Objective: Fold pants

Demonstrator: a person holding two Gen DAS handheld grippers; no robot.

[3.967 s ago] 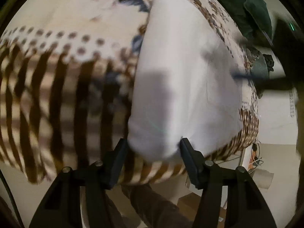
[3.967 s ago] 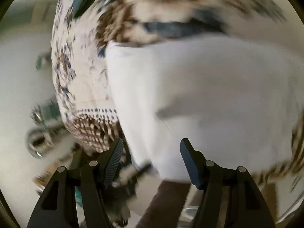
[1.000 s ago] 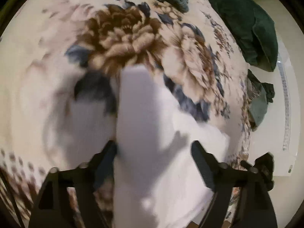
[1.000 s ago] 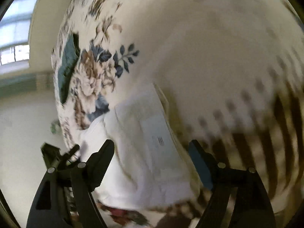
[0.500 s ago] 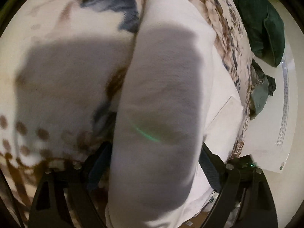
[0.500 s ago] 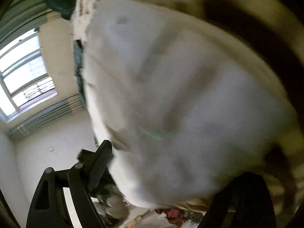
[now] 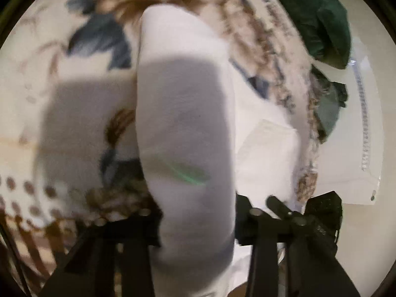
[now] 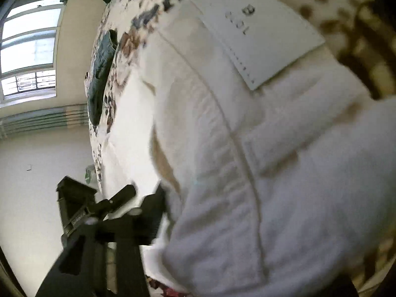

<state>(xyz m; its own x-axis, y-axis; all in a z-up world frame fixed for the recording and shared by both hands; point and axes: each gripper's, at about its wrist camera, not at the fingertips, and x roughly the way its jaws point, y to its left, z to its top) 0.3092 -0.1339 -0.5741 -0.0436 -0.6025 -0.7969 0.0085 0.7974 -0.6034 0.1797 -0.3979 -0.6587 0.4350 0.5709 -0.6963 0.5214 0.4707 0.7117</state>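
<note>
Left wrist view shows the white pants (image 7: 188, 128) lying on the floral bedspread (image 7: 81, 79) of a bed, a folded band of cloth running from between the fingers straight away up the frame. That band is the long axis here: it points forward along the left hand-held gripper (image 7: 198, 220), its far rounded end well ahead, its near end right in the jaws. These jaws have just been closing, and both fingers now press on the band, so I read it as clamped.

In the right wrist view the waistband end with its white label (image 8: 257, 32) fills the frame, the seam running up and away from the right hand-held gripper (image 8: 222, 225). Its jaws have also just been closing; only the left finger shows, tight against the cloth, the other hidden under it, so a grip seems likely but is not certain.

Both hands sit at the near edge, side by side; the lift would carry that edge forward along the legs. Dark green garments (image 7: 319, 17) lie beyond, well apart.
</note>
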